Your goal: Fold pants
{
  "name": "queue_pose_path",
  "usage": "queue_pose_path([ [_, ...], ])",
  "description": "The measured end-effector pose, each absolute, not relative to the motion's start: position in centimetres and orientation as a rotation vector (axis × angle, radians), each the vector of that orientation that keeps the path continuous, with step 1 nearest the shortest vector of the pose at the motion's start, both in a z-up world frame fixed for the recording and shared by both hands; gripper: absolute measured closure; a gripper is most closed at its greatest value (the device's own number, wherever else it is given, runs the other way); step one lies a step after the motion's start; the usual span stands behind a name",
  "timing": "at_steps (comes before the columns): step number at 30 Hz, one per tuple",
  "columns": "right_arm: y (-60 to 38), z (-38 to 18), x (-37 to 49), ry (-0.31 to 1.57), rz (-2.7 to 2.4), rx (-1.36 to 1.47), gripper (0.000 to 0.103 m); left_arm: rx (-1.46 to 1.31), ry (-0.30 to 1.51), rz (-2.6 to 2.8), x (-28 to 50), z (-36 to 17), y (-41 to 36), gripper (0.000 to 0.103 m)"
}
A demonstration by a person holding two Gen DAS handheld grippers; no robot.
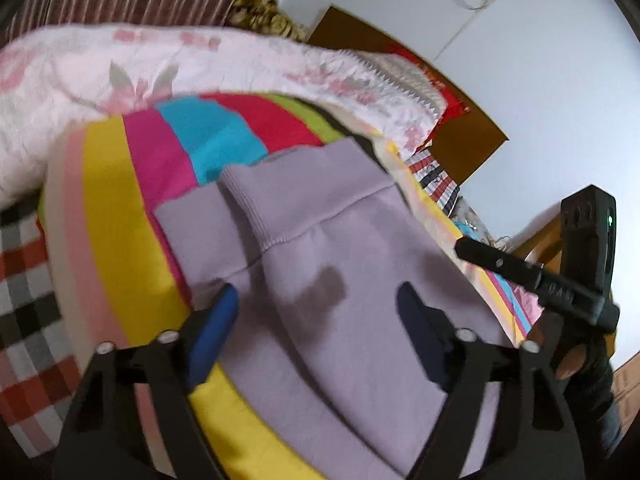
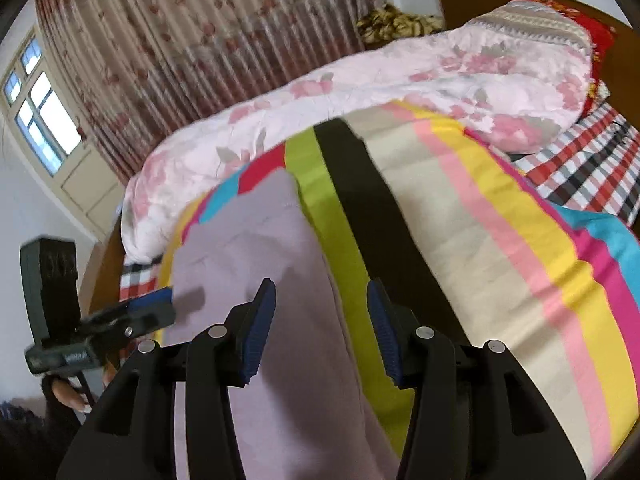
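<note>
Lilac pants are laid flat on the striped blanket covering the bed, waistband end farthest away. Left gripper and right gripper are held just above the fabric, jaws spread, nothing grasped

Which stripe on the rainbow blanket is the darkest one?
The black stripe on the striped blanket. It runs between the lime green stripe and the wide cream stripe; every other stripe is bright or pale.

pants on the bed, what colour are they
Plain pale lilac pants; clearest in the left wrist view.
</note>
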State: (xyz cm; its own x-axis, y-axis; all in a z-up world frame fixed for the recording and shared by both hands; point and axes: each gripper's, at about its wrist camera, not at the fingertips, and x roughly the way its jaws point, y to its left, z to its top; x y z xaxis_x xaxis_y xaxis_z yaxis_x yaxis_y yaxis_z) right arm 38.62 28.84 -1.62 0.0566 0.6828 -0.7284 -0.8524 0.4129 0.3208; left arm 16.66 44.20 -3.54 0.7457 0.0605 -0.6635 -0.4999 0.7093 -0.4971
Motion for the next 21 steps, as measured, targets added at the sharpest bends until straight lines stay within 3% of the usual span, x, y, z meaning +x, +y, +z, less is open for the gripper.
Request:
queue_pose_path([
  [5,31.3,-2.5,38.6,0.97,1.237,-0.265,0.058,-0.732,0.676,0.35,17.3,-4.2,44.5,0.039],
  [14,34.9,-2.4,40.4,1.067,1.336,-0.313,0.066,-0.796,0.683,0.346,17.7,-5.0,45.6,0.036],
  [16,35.4,-3.2,40.5,1.088,1.345,-0.341,0.074,-0.77,0.694,0.357,17.9,-4.9,45.2,0.039],
  [18,35.2,-3.0,40.2,1.047,1.352,-0.343,0.093,-0.746,0.704,0.396,17.8,-4.9,45.1,0.061],
  [19,34.8,-2.6,39.9,1.013,1.359,-0.339,0.095,-0.743,0.703,0.402,17.7,-5.0,45.2,0.081],
  [21,34.3,-1.7,39.0,0.945,1.352,-0.343,0.098,-0.774,0.671,0.375,16.9,-4.9,45.6,0.087],
])
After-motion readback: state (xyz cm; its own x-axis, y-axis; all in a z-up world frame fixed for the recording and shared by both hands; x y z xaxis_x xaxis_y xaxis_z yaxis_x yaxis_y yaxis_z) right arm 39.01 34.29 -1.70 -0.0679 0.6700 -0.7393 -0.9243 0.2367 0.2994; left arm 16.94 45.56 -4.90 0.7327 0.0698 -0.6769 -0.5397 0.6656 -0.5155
